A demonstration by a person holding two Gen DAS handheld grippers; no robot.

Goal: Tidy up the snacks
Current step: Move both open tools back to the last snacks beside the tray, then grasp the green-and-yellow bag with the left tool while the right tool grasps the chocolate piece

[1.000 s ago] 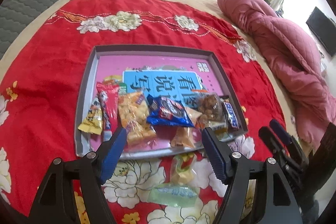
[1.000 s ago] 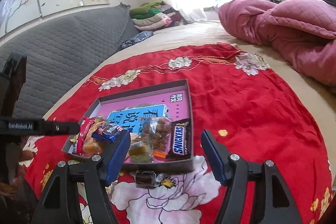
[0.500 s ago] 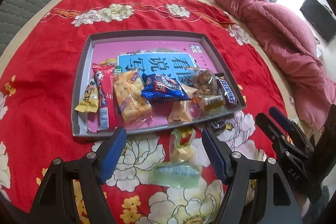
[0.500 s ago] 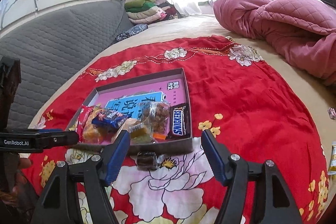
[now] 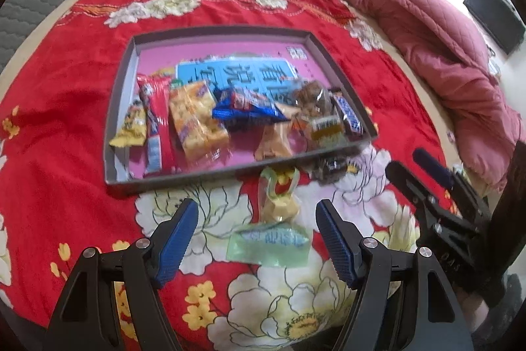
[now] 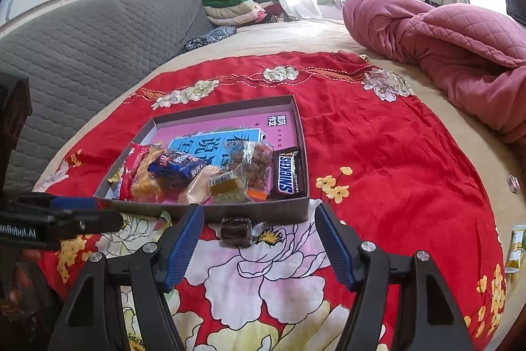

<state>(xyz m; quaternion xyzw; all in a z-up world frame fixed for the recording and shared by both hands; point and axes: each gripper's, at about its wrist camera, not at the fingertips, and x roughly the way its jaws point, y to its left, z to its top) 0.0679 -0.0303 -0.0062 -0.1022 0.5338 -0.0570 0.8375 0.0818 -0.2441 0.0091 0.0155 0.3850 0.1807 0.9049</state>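
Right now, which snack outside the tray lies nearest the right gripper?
The dark brown wrapped candy, just outside the tray's near wall between the open right gripper fingers; the others lie farther off.

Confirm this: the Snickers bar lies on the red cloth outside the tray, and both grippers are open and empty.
Not quite. The Snickers bar lies inside the tray, at its right end, as the right wrist view shows. The rest holds: the left gripper and right gripper are open and empty.

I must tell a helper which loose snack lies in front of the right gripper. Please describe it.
Find the shallow grey cardboard tray of snacks on the red flowered blanket. Just outside its near wall lies a small dark brown block in clear wrapper. Unlike the snacks nearby, it is outside the tray, on a white flower.
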